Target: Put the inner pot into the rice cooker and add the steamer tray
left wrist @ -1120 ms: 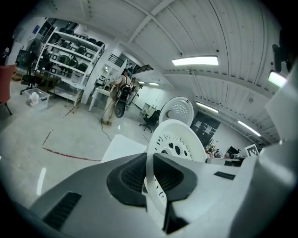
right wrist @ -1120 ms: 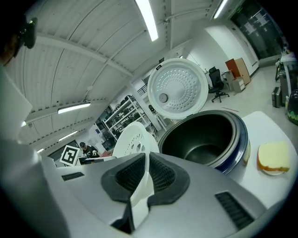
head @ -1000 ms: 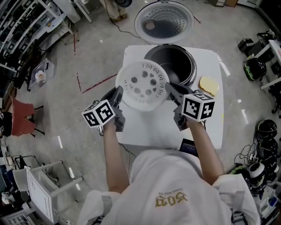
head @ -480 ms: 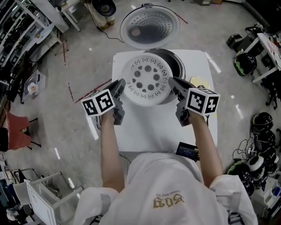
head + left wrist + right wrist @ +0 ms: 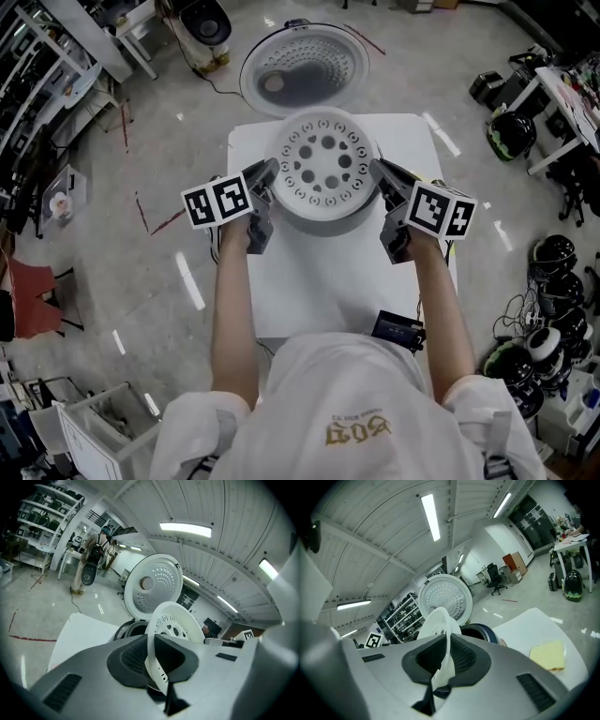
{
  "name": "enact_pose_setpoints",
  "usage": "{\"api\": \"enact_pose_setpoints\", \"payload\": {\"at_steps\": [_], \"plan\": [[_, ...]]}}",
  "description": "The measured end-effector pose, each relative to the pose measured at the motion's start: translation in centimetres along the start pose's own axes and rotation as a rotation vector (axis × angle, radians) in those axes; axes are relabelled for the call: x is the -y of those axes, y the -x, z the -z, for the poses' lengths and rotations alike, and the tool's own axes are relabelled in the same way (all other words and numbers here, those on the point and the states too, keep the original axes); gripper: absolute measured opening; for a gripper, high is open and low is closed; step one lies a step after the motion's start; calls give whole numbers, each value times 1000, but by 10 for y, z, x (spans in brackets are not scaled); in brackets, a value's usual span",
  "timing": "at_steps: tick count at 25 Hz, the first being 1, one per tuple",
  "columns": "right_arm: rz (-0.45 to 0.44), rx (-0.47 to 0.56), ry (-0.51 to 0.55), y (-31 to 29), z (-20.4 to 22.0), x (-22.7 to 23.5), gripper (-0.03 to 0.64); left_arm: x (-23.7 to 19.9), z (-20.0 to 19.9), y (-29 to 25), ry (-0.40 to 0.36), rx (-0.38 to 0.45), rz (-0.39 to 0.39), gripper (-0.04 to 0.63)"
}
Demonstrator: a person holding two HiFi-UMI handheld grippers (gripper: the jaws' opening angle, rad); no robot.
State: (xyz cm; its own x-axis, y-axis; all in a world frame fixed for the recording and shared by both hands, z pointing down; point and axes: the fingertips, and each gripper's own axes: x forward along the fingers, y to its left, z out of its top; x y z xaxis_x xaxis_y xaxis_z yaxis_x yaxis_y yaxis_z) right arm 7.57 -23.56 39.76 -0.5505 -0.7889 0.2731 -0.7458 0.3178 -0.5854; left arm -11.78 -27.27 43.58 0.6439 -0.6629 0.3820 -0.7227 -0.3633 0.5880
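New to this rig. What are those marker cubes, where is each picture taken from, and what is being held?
No robot: a person holds a clamping tool in each hand; the cubes belong to them. One camera sits on the person's head looking down; one rides on each tool, looking along its jaws. The left tool and right tool each pinch the rim of a holed white steamer tray over the rice cooker, whose lid is open, on a white table. A yellow pad lies there too.

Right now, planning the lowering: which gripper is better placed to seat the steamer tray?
Neither alone: left gripper and right gripper clamp opposite rims of the steamer tray above the rice cooker.
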Motion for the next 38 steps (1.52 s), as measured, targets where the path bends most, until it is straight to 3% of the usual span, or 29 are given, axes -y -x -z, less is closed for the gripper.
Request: {"api": "enact_pose_setpoints", "payload": {"at_steps": [5, 8, 12, 19, 26, 35, 38], "plan": [[62, -11, 8, -11, -3, 26, 40, -4, 3, -24, -36, -53, -15, 64], [79, -25, 2, -18, 0, 38, 43, -6, 7, -31, -98, -79, -46, 74], [100, -47, 12, -26, 7, 53, 46, -7, 13, -39, -193, -114, -89, 123], [173, -120, 98, -38, 24, 73, 75, -13, 25, -47, -274, -166, -134, 196], [236, -127, 206, -36, 24, 85, 89, -14, 22, -47, -280, -128, -156, 216], [135, -5, 159, -13, 16, 65, 45, -1, 15, -30, -302, 7, -197, 201], [83, 31, 120, -1, 16, 53, 11, 9, 16, -18, -310, 61, -196, 132]]}}
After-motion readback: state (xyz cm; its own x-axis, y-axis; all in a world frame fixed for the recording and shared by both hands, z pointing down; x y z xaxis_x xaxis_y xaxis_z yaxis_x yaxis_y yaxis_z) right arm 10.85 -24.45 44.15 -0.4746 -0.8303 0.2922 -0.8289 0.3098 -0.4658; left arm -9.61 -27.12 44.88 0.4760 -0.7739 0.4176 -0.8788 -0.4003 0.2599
